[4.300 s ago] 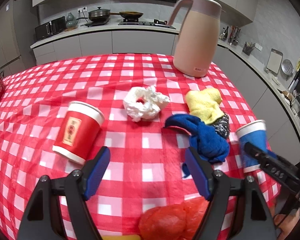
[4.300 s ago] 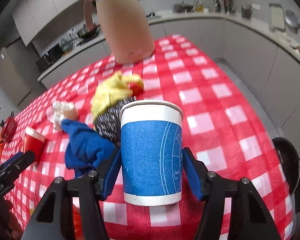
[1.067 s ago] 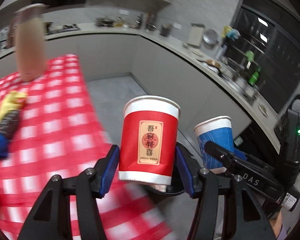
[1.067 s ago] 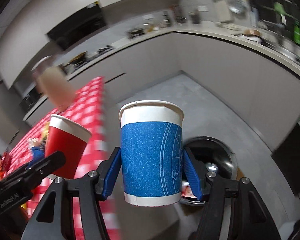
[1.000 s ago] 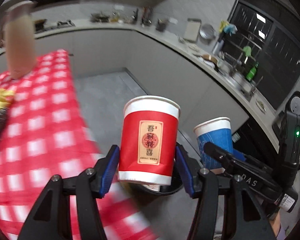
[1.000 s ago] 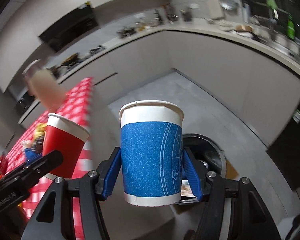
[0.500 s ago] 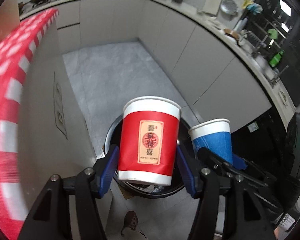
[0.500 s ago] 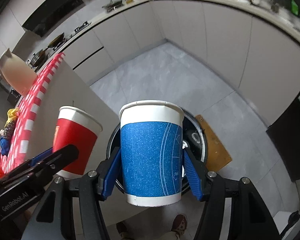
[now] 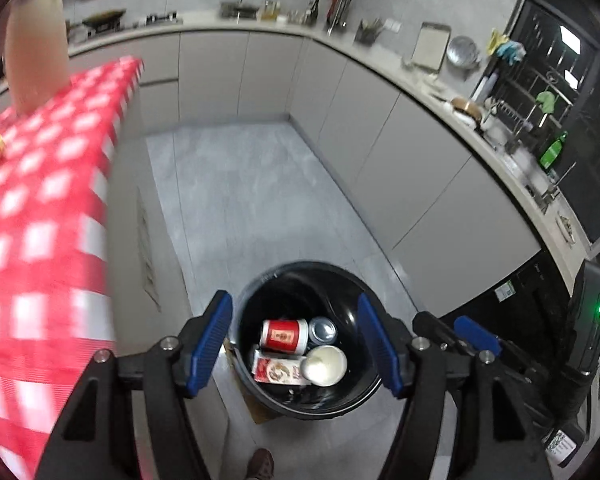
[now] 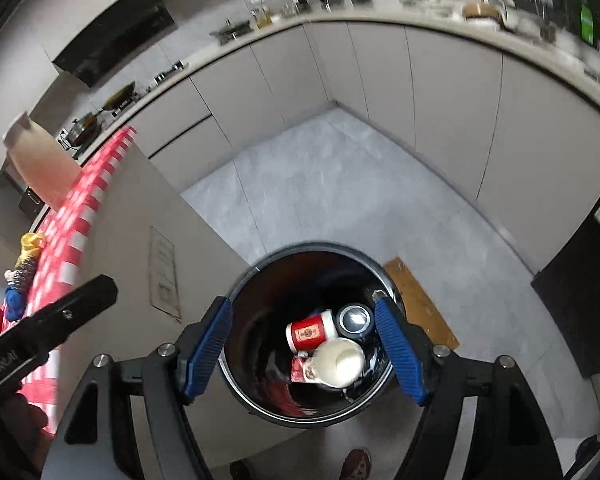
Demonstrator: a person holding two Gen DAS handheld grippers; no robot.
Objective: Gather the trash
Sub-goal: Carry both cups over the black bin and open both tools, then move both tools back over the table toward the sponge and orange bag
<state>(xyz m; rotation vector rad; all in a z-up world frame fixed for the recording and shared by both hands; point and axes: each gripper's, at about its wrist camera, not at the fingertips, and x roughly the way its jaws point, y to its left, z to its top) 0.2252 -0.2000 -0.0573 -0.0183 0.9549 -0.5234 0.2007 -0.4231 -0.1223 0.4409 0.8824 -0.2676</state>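
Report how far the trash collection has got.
Done: the red cup lies on its side in the black bin, and a second paper cup lies there too, mouth up. In hand: nothing; the left gripper and right gripper both hang open over the bin. Left: cloths, yellow and blue, sit on the checked table.

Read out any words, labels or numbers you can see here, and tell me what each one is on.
".AI": the end of the white lettering on the left gripper, seen in the right wrist view; the rest is blurred.
Red cup label: characters too small to read.
Carton: print too blurred to read.
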